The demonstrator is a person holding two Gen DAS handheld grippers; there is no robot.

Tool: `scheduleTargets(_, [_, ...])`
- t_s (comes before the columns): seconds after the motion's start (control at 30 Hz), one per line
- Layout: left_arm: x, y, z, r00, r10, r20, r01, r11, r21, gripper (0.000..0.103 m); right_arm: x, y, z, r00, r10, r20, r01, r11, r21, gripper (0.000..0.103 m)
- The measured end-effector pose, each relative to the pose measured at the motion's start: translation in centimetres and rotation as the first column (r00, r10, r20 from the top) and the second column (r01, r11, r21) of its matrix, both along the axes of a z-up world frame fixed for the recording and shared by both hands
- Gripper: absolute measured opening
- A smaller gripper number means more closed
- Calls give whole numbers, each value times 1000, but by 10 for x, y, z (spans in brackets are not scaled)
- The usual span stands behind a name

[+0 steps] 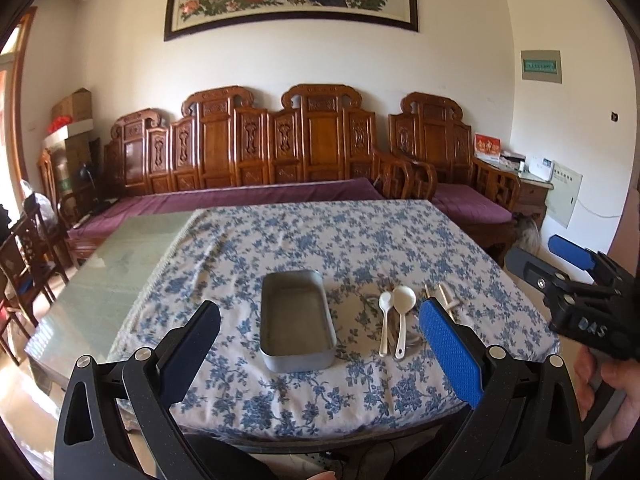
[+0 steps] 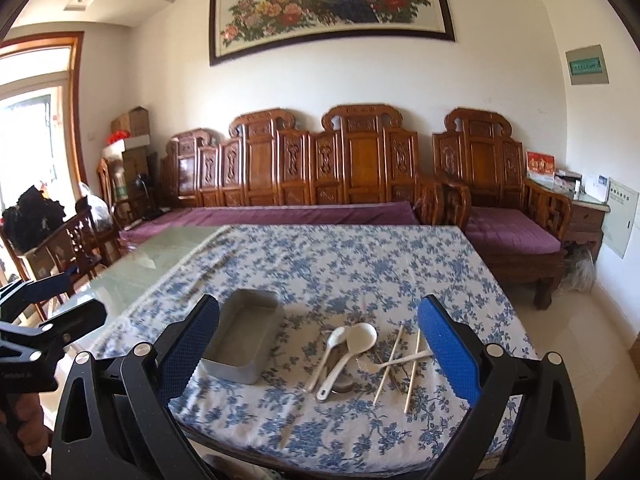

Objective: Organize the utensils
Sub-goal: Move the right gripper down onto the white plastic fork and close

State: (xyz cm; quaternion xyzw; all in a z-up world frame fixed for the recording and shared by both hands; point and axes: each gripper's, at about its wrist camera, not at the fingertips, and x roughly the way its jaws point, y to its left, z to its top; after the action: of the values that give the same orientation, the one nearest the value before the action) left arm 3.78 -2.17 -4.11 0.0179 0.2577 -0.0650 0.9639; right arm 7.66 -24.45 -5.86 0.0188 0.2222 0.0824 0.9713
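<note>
An empty grey metal tin (image 1: pixel 297 320) (image 2: pixel 246 340) lies on the blue-flowered tablecloth (image 1: pixel 320 240). Right of it lie two white spoons (image 1: pixel 394 320) (image 2: pixel 348 354), a white fork (image 2: pixel 400 361) and a pair of wooden chopsticks (image 2: pixel 400 364) (image 1: pixel 444 298), with some metal utensils under the spoons. My left gripper (image 1: pixel 320 324) is open and empty, held above the table's near edge in front of the tin. My right gripper (image 2: pixel 320 324) is open and empty, held above the near edge over the utensils; it also shows at the right of the left wrist view (image 1: pixel 548 256).
The cloth covers the right part of a glass-topped table (image 1: pixel 112 264). Carved wooden benches with purple cushions (image 1: pixel 256 196) stand behind the table. Wooden chairs (image 1: pixel 28 256) stand at the left. A small side table (image 2: pixel 588 208) is at the far right.
</note>
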Motion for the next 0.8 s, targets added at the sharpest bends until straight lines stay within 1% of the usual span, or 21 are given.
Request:
scheduleTargets(0.1, [14,-4,-15,999,-17,-33,17,1000,9,97,20,-7,-13,1000,-1,-29,1,1000,-19,95])
scheduleTargets(0.17, [24,-7,-23,997,-38,-62,38,999,10,97,37,-12,-23,998,4,-61,-6,999,-34,92])
scheduleTargets(0.33, [55,-13,-44,992,-50,-116,54,998,27,97,73,-27,-44,993,1,-114,-9,997,-71,89])
scheduleTargets(0.43, [75,-16,-58,985,-72,-159,75,997,15,97,99,-42,-60,986,-9,-164,-7,995,-98,82])
scheduleTargets(0.5, [86,-17,-66,980,-82,-183,84,996,3,97,115,-54,-70,980,-16,-196,-5,994,-109,80])
scheduleTargets(0.67, [113,-22,-85,969,-101,-224,100,995,-18,97,145,-87,-96,961,-49,-270,23,995,-99,71])
scheduleTargets(0.73, [120,-26,-91,963,-115,-242,112,993,-27,96,154,-98,-108,952,-53,-302,31,996,-79,68])
scheduleTargets(0.8, [127,-30,-97,957,-128,-260,124,992,-31,97,163,-108,-126,935,-50,-351,37,998,-44,65])
